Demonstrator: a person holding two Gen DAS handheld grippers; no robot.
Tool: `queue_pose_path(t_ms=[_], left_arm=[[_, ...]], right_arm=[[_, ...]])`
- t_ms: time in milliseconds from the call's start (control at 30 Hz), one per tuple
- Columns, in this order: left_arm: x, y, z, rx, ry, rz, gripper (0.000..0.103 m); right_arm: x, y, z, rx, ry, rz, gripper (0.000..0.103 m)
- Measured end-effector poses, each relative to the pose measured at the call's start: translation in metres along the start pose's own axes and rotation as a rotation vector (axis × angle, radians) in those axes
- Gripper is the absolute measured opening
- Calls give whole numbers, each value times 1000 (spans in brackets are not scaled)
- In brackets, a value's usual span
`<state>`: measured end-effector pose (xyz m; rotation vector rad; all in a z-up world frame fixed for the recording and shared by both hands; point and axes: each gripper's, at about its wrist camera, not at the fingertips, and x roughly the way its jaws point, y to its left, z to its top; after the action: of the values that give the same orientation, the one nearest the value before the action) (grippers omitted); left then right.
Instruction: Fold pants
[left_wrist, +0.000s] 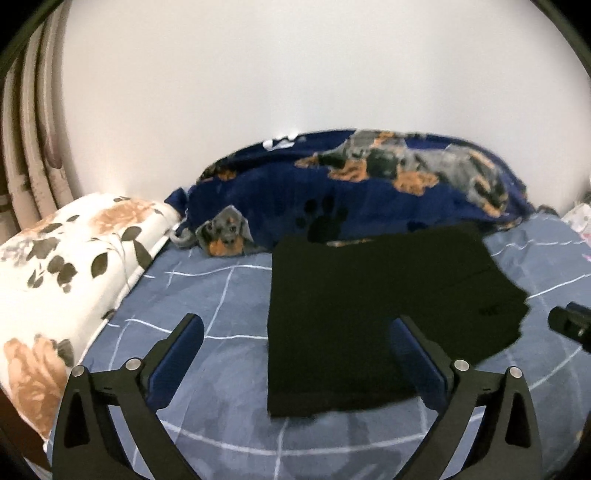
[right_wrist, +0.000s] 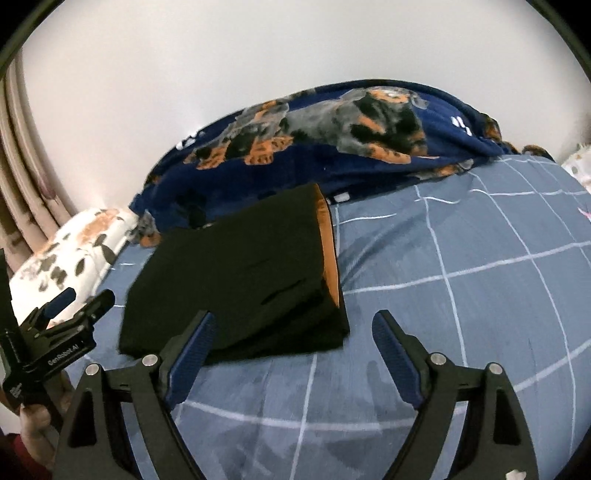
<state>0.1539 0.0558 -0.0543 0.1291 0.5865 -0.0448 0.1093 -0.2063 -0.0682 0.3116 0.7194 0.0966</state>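
The black pants (left_wrist: 362, 302) lie folded into a compact rectangle on the blue grid-pattern bed sheet (left_wrist: 207, 295). In the right wrist view the pants (right_wrist: 243, 273) show an orange inner lining at their right edge. My left gripper (left_wrist: 297, 325) is open and empty, held just above the pants' near left corner. My right gripper (right_wrist: 293, 321) is open and empty, near the pants' front right corner. The left gripper also shows at the left edge of the right wrist view (right_wrist: 79, 299), and the right gripper's tip shows in the left wrist view (left_wrist: 570, 321).
A navy blanket with dog prints (left_wrist: 369, 184) is bunched along the wall behind the pants. A white floral pillow (left_wrist: 66, 266) lies at the left. Curtains (left_wrist: 33, 147) hang at the far left. The sheet (right_wrist: 461, 277) stretches to the right of the pants.
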Motion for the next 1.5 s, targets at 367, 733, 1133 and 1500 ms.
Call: queue_pose_path(t_ms=[367, 733, 1133, 1500], left_arm=[[-87, -15, 12, 9, -115, 0, 103], [-150, -8, 27, -42, -245, 0, 103], [-172, -13, 31, -45, -262, -45, 103], [-171, -17, 27, -30, -264, -60, 103]], right_arm=[[-58, 17, -1, -42, -88, 15, 89], [-96, 18, 3, -39, -143, 6, 92], [-115, 28, -2, -76, -170, -13, 93], [-120, 32, -4, -88, -178, -23, 95]])
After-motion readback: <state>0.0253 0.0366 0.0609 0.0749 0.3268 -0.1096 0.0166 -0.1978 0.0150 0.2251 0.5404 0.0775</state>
